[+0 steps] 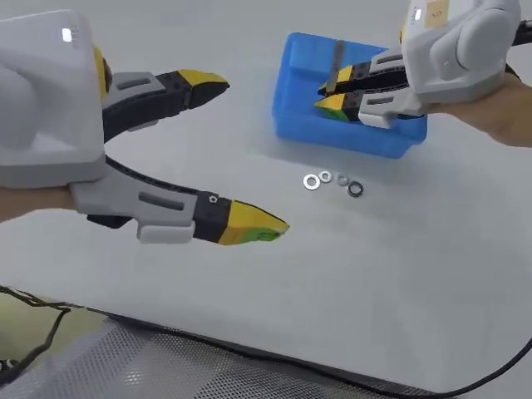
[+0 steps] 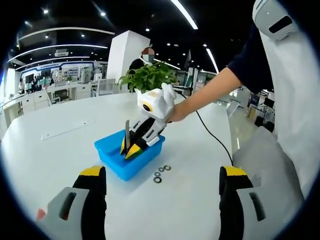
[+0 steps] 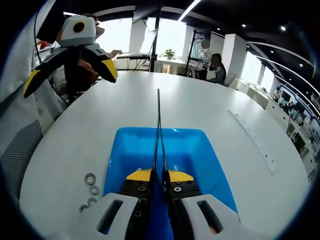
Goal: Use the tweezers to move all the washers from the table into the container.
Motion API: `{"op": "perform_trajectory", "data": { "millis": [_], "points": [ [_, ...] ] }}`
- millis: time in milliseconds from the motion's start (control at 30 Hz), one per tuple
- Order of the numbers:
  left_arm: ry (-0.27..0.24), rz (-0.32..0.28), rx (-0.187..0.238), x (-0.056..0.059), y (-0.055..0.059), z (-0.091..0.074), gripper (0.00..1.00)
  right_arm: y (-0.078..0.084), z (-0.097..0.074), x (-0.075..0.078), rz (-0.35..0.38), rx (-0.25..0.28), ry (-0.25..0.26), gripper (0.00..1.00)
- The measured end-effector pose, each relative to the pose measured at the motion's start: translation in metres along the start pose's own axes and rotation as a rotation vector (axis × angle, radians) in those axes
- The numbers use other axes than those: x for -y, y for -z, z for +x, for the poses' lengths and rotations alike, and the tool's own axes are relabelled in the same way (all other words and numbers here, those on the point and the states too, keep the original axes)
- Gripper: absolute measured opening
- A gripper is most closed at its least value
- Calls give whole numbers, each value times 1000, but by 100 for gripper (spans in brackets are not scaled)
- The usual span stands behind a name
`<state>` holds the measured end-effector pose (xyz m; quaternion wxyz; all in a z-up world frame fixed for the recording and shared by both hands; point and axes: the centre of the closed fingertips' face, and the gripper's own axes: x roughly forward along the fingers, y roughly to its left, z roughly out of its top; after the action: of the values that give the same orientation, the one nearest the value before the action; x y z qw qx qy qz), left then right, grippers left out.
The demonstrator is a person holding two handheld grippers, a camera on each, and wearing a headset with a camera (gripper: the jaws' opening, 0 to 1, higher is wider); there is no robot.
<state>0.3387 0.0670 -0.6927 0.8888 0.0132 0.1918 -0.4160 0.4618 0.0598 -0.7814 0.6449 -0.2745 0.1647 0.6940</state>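
Head view, left gripper (image 1: 249, 154) gapes wide and empty, right gripper (image 1: 326, 96) pinches the tweezers (image 1: 337, 60) over the container (image 1: 349, 137); left gripper view, washers (image 2: 158, 179) wait on the table (image 2: 60, 150) beside it; right gripper view, tips look bare, so I'd say a careful dip to the nearest washer comes next.

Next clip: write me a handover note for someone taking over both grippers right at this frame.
Left gripper: open, holding nothing, above the white table.
Right gripper: shut on the thin metal tweezers, over the blue plastic container.
Four small metal washers lie on the table beside the container.
Done: tweezers in hand; no washer seen in the container.
To do: move all four washers in.
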Motion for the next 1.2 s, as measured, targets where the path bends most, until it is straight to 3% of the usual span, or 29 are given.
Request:
{"op": "perform_trajectory", "data": {
  "millis": [367, 500, 667, 767, 900, 967, 1067, 1200],
  "points": [
    [11, -28, 8, 2, -2, -1, 99, -5, -2, -1, 44, 37, 8, 11],
    [10, -37, 41, -1, -13, 0, 99, -11, -6, -1, 45, 52, 16, 11],
    [-33, 34, 45, -23, -22, 4, 99, -19, -11, -1, 31, 65, 11, 9],
    [-45, 110, 67, -37, -32, 11, 96, -24, -13, -3, 17, 67, 1, 8],
    [-25, 143, 66, -45, -41, 25, 93, -30, -17, -7, 4, 73, -11, 8],
    [-15, 196, 87, -53, -50, 33, 90, -31, -18, -9, -3, 73, -16, 8],
    [8, 221, 119, -55, -62, 44, 84, -33, -21, -11, -8, 74, -28, 8],
    [53, 243, 130, -53, -71, 60, 61, -35, -25, -14, -16, 77, -36, 8]
  ]
}}
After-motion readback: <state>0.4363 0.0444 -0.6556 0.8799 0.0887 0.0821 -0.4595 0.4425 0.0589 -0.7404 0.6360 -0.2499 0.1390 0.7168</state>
